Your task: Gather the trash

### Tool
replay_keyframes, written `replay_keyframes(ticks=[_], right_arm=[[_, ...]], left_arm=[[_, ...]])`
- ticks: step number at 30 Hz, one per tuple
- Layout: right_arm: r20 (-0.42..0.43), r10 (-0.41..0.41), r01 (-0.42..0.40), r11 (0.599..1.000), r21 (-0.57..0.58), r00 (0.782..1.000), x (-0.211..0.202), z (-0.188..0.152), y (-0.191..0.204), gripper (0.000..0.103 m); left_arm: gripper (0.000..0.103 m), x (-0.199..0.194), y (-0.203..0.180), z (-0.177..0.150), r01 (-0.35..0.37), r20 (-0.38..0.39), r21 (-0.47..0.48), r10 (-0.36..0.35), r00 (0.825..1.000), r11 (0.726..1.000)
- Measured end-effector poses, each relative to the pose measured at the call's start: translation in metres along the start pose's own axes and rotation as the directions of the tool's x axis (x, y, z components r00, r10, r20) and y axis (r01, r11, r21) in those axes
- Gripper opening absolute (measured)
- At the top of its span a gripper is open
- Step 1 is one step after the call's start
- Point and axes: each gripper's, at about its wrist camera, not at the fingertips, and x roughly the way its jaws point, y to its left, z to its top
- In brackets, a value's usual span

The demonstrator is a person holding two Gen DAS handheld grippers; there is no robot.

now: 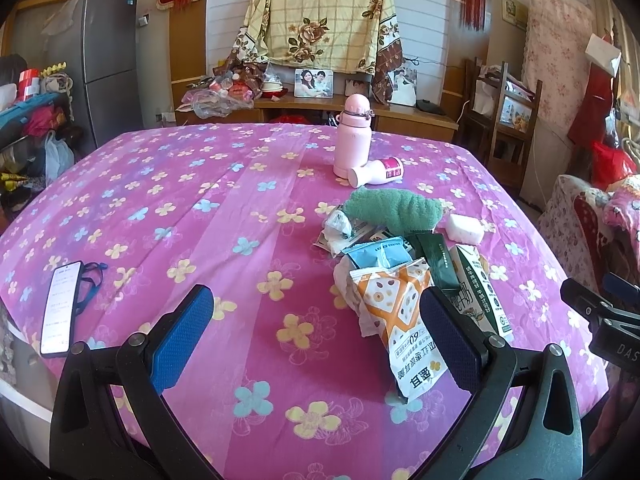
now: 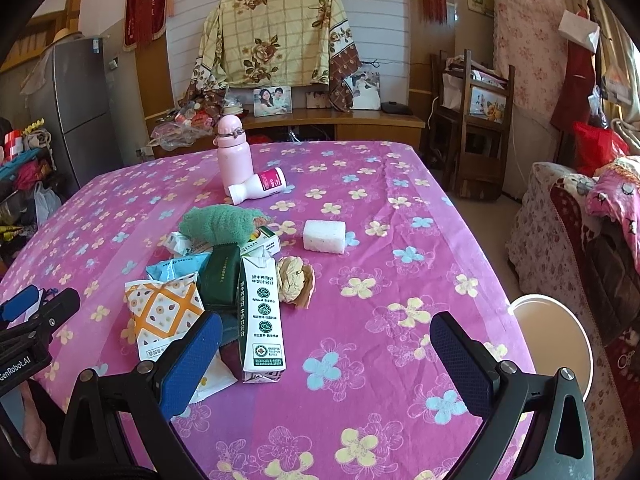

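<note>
The table (image 2: 400,208) under its pink flowered cloth carries everything, and the trash sits heaped at its near middle: milk carton (image 2: 262,312) lying flat, orange snack bag (image 1: 404,320), crumpled paper ball (image 2: 294,280) just beside the carton. Both the left gripper (image 1: 316,332) and right gripper (image 2: 326,356) hang low at the near edge, jaws wide apart and empty. Looks like they're lining up for a first grab at the pile.

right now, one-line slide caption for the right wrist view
Open right gripper hovers over floral tablecloth beside milk carton and snack wrappers.
</note>
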Motion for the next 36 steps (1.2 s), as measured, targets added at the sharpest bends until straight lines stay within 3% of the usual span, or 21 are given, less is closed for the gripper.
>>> replay_keyframes(ticks=[27,36], right_arm=[[-0.050,0.017,-0.017,1.000,-0.004,0.999,0.010,-0.001,0.001,0.103],[-0.074,0.058,-0.058,0.998,0.002,0.996,0.015,-0.004,0.003,0.103]], left_arm=[[0.103,0.004,0.000,-0.005,0.020,-0.048,0.001,-0.020,0.999,1.000],[0.102,0.004,0.000,-0.005,0.020,-0.053,0.000,-0.020,0.998,1.000]])
